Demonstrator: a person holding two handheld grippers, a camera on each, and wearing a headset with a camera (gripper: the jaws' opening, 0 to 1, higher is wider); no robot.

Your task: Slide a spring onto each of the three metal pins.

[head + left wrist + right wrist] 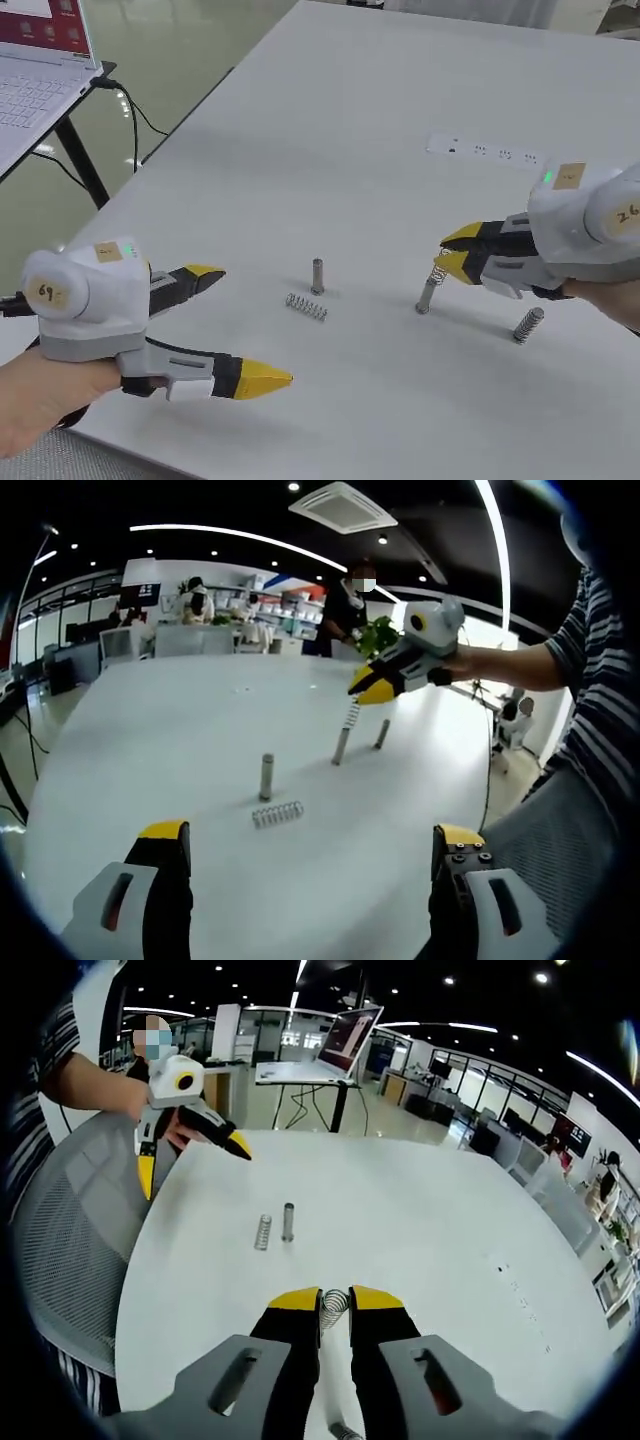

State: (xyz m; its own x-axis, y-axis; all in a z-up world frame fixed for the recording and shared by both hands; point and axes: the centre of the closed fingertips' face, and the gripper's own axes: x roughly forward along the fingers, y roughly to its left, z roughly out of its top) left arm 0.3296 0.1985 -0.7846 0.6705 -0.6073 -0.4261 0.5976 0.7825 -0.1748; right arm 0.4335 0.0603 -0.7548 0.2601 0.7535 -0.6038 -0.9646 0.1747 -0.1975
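Note:
Three metal pins stand on the white table (330, 130). The middle pin (317, 276) (266, 776) (288, 1221) is bare, and a loose spring (306, 306) (277, 813) (263, 1231) lies beside it. My right gripper (457, 250) (372, 688) (336, 1300) is shut on a spring (438, 272) (336, 1303) at the top of the second pin (426, 296) (342, 746). The third pin (528, 324) (382, 733), at the right, carries a spring. My left gripper (240, 325) (310, 832) is held open near the front edge, short of the loose spring, with nothing in it.
A white power strip (485, 152) lies at the far right of the table. An open laptop (30, 70) sits on a side stand beyond the table's left edge, with cables (135, 110) hanging from it. A grey mesh chair (70, 1250) is close to the front edge.

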